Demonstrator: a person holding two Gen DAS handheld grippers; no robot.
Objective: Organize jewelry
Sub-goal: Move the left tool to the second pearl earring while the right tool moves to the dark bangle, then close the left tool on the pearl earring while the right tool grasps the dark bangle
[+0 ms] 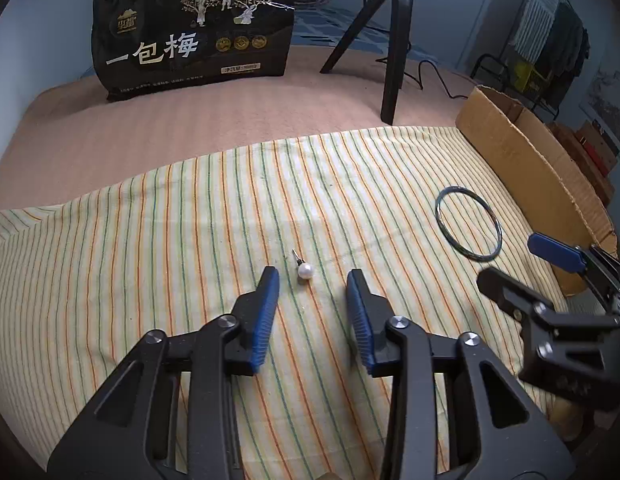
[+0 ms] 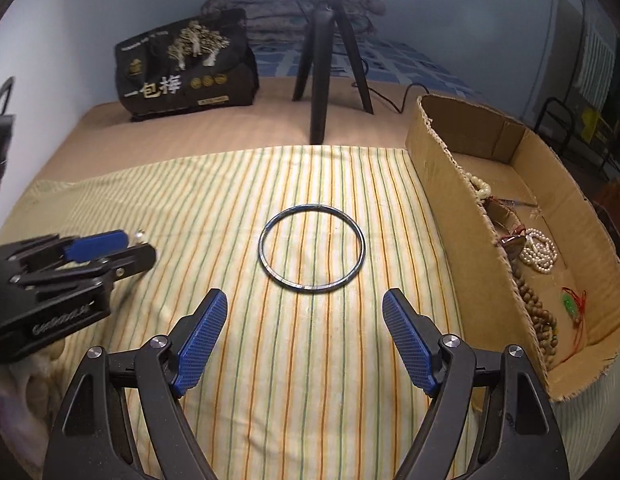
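Note:
A white pearl stud earring (image 1: 304, 271) lies on the striped cloth (image 1: 158, 240), just ahead of and between the tips of my open left gripper (image 1: 313, 276). A thin dark bangle (image 1: 468, 222) lies flat to the right; in the right wrist view the bangle (image 2: 312, 247) sits just ahead of my open, empty right gripper (image 2: 305, 300). The pearl (image 2: 138, 235) peeks out beside the left gripper (image 2: 122, 248) at the left of that view. The right gripper (image 1: 521, 260) shows at the right edge of the left wrist view.
A cardboard box (image 2: 461, 184) on the right holds pearl strands (image 2: 539, 250), wooden beads (image 2: 535, 308) and a green pendant (image 2: 569, 305). A black tripod (image 2: 325, 68) and a black snack bag (image 2: 186, 68) stand at the back on the tan bedding.

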